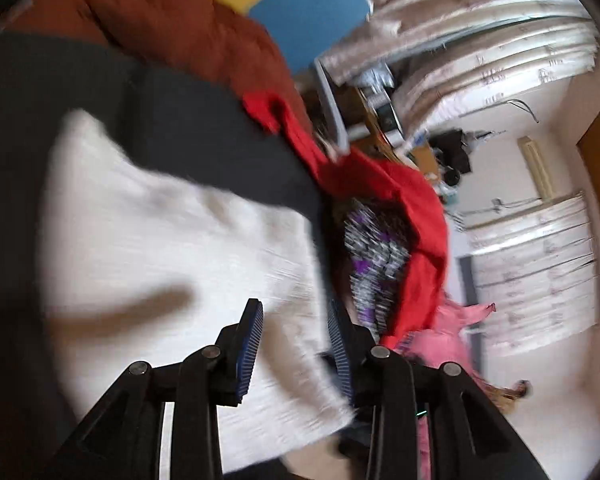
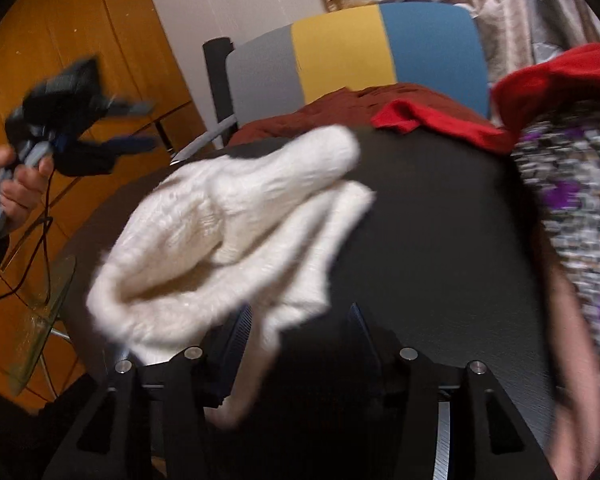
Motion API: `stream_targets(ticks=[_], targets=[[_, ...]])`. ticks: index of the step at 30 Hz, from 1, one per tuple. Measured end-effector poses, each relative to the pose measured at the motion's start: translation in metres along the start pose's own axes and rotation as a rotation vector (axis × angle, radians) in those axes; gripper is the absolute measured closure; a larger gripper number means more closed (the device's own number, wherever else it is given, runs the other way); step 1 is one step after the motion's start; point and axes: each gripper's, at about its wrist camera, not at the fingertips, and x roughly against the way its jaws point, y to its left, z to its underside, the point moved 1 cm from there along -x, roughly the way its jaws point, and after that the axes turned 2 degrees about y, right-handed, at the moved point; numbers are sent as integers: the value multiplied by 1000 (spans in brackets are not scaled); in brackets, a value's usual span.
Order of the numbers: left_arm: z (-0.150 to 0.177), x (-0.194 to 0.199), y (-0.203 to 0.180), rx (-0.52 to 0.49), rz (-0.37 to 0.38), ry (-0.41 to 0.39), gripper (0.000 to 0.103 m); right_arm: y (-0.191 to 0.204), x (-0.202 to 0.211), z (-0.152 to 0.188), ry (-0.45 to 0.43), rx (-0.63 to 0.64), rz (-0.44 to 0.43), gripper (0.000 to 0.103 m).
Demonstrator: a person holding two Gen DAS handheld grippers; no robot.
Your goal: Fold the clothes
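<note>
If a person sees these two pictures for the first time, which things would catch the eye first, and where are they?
The eye goes first to the fluffy white knit garment, lying bunched on the dark round table directly ahead of the right gripper, whose fingers are apart. Next comes the bright red garment at the table's far edge, beside a purple patterned cloth on the right. Behind them stands a chair with a grey, yellow and blue backrest.
</note>
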Motion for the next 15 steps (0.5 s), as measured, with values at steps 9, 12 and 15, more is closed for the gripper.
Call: stream_targets(ticks=[9, 12, 15], targets=[[40, 81, 60, -91, -169, -179, 69, 48, 21, -31, 64, 68, -308, 0], [52, 55, 52, -157, -108, -160, 69, 61, -16, -28, 168, 44, -336, 0], [67, 15, 38, -247, -94, -83, 69, 67, -34, -14, 246, -19, -405, 3]])
